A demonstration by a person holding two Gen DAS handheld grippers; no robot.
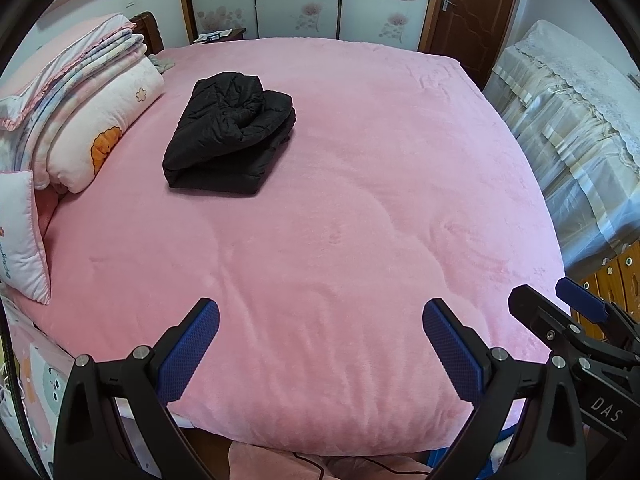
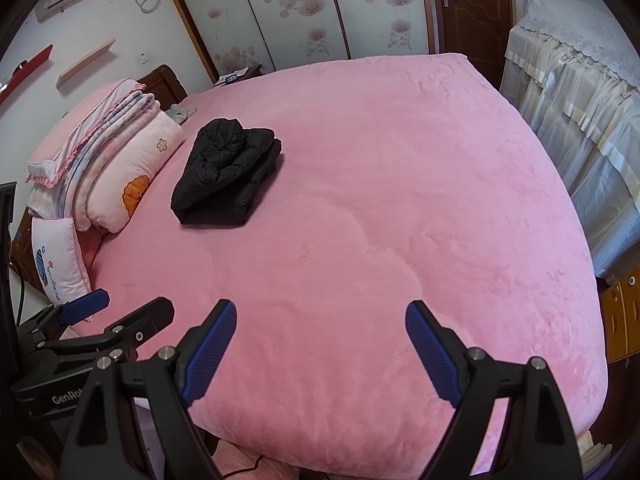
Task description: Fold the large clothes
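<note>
A bed [image 1: 360,220] covered in a pink fleece blanket carries a folded black padded jacket [image 1: 230,136], a stack of folded quilts [image 1: 88,112] and a small pillow [image 1: 22,236] along its left side.

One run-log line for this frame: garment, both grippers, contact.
garment: black jacket folded on pink bed | left gripper: open, empty | right gripper: open, empty | contact: none, both short of jacket
</note>
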